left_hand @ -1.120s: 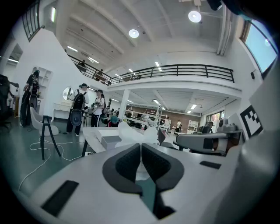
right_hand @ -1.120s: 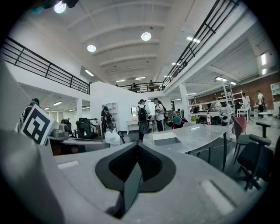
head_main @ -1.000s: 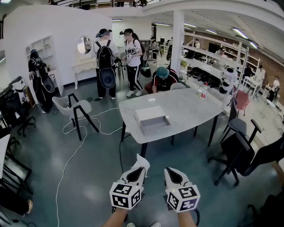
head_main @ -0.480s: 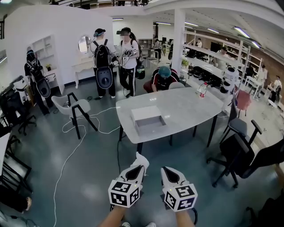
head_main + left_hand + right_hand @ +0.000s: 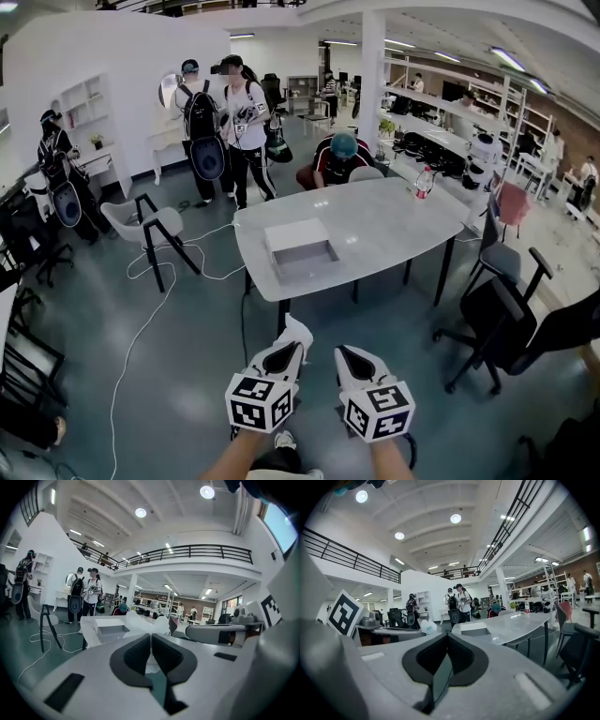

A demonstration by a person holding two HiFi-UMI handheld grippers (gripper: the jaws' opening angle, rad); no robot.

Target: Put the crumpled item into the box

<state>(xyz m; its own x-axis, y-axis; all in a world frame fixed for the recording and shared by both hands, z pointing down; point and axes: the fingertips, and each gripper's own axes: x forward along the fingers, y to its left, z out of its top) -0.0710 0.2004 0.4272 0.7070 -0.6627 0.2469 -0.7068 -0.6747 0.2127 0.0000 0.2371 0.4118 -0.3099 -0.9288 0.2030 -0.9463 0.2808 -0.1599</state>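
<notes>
Crumpled item (image 5: 298, 327), white and only one in number, is gripped at the tip of the left hand-held gripper (image 5: 294, 339), whose jaws are closed on it; in the left gripper view it is seen bulging out just beyond the dark pads. It is held low over the floor, well apart from the box.

A large open hall is shown, with a grey-green floor (image 5: 187, 375), a white pillar (image 5: 372, 75) and shelving along the right. Four people are counted near the desk: two standing (image 5: 202, 127) with packs on their backs, one standing (image 5: 56, 173) at the far left, and one seated (image 5: 342, 159) behind the desk in a teal cap. One pale grey desk (image 5: 394, 230) is seen ahead of the grippers. One black office chair (image 5: 506, 314) is placed to its right and one white chair (image 5: 150, 225) to its left, with a white cable (image 5: 141, 328) trailed across the floor.

One white box (image 5: 298, 248), open at the top, is set near the desk's near-left edge. One bottle (image 5: 422, 183) is stood at the far side.

Two hand-held grippers are counted. The right hand-held gripper (image 5: 343, 354) is held just beside the left, its jaws brought together with nothing between them.
</notes>
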